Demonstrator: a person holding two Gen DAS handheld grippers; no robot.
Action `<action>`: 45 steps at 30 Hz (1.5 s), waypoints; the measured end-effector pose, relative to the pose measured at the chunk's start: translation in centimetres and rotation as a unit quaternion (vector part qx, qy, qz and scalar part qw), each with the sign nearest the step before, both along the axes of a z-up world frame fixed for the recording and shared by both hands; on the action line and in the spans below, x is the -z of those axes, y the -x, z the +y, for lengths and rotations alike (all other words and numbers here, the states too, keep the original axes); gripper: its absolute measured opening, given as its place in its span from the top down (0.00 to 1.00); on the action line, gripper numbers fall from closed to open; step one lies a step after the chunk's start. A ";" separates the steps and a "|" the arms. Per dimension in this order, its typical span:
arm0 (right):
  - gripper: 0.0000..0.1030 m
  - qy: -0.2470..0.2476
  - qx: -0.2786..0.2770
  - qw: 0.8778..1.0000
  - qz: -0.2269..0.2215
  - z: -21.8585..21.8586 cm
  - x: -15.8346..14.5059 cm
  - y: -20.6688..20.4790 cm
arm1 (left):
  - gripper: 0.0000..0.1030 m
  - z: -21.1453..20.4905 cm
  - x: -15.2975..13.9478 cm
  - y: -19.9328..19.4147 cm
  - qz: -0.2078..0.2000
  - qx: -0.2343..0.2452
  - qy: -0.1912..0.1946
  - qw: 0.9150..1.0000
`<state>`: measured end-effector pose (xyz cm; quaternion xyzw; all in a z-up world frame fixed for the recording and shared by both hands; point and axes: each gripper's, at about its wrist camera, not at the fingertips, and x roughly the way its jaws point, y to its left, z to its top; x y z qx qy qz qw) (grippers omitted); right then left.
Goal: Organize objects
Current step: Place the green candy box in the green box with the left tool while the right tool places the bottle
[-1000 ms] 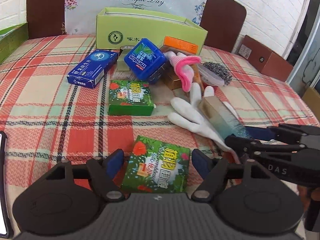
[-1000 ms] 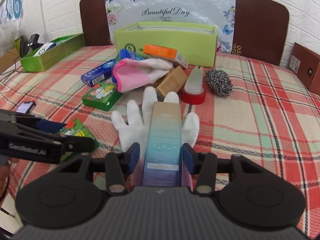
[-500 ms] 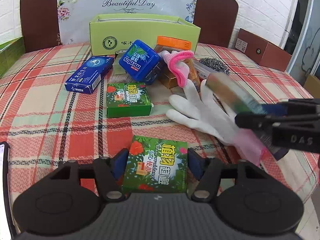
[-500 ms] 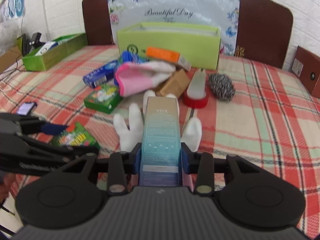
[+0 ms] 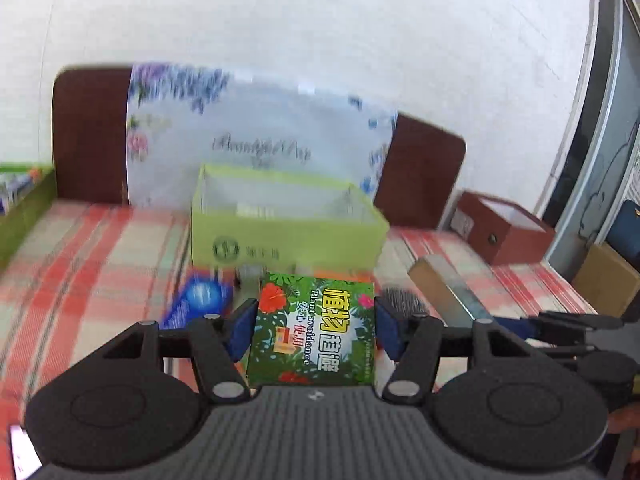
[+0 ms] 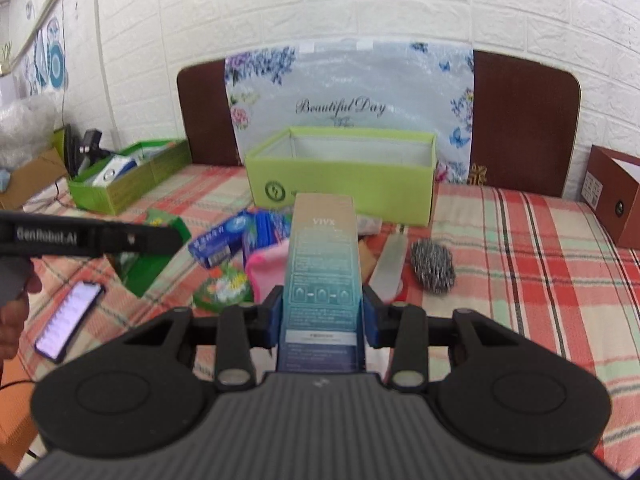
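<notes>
Pinching glossy flat green carton (image 5: 314, 330), left tool (image 5: 315, 330); right tool (image 6: 323, 316) clamps tall slim box (image 6: 323, 276).

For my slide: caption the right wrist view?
Right gripper holding a VIVX box before the lime green box.

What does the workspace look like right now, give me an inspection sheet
Surface: plaid cloth, crowded.
Job's things: green box in left claw; tall box in right claw; open bin behind.
Clutter: scourer, blue boxes, pink glove, phone.
Claws: both shut on their boxes.
Cables: dark lead at the left edge.
Surroundings: brick wall, headboard, side tray.
</notes>
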<state>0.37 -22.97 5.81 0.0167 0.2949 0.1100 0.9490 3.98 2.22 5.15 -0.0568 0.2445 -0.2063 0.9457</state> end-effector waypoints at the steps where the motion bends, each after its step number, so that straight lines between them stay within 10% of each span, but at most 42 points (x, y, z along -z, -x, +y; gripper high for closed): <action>1: 0.63 -0.004 0.001 1.000 -0.007 -0.2 -0.5 -0.6 | 0.38 -0.1 -1.0 -0.9 -0.015 -0.003 -0.002 1.000; 11: 0.63 -0.043 0.007 0.998 -0.045 -0.7 -4.4 -13.8 | 0.38 -0.7 -4.7 -15.3 -0.010 -0.049 0.032 0.998; 24: 0.63 -0.024 0.000 0.999 -0.025 2.5 3.6 -31.3 | 0.38 0.0 0.9 -28.8 0.028 -0.077 0.031 0.996; 29: 0.56 0.022 -0.017 1.000 0.001 3.4 6.0 -33.0 | 0.12 -0.4 2.9 -29.6 0.031 -0.085 0.003 0.996; 33: 0.19 0.027 -0.011 0.999 -0.026 2.7 5.6 -32.0 | 0.12 0.1 2.8 -29.0 0.029 -0.085 0.014 0.996; 45: 0.00 -0.001 0.006 0.996 -0.091 0.5 -4.5 -22.3 | 0.10 0.9 -6.1 -18.0 -0.022 -0.092 0.003 0.996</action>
